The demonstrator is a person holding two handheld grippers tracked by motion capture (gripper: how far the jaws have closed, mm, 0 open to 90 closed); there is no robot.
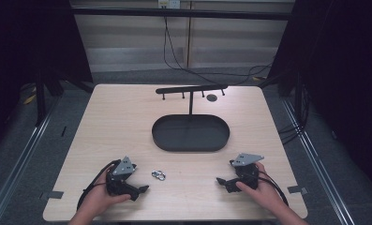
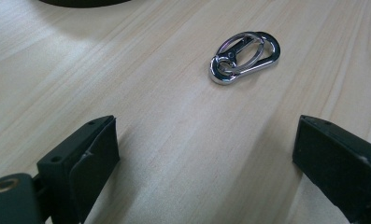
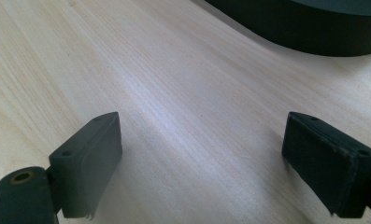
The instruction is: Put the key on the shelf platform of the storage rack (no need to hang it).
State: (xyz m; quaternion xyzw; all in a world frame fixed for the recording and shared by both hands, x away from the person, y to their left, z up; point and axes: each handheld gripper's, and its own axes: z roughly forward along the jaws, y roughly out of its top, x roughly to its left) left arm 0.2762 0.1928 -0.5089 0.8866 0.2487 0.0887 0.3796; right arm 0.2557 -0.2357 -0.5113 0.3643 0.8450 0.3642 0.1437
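A small shiny metal carabiner clip [image 1: 159, 175] lies flat on the wooden table [image 1: 118, 122], near the front and left of the middle. In the left gripper view the carabiner clip [image 2: 245, 57] rests a short way beyond my left gripper [image 2: 206, 154], whose jaws stand wide apart with only bare wood between them. In the high view the left gripper [image 1: 137, 186] sits just left of the clip, held by a hand. My right gripper [image 1: 223, 182] rests at the front right, pointing left, and in its own view the right gripper [image 3: 202, 154] is open over bare wood.
A black oval tray [image 1: 191, 145] sits at the table's middle, with a black T-shaped hanger stand [image 1: 191, 89] with pegs rising behind it. The tray's edge [image 3: 314, 37] lies ahead of the right gripper. Cables run over the floor behind the table.
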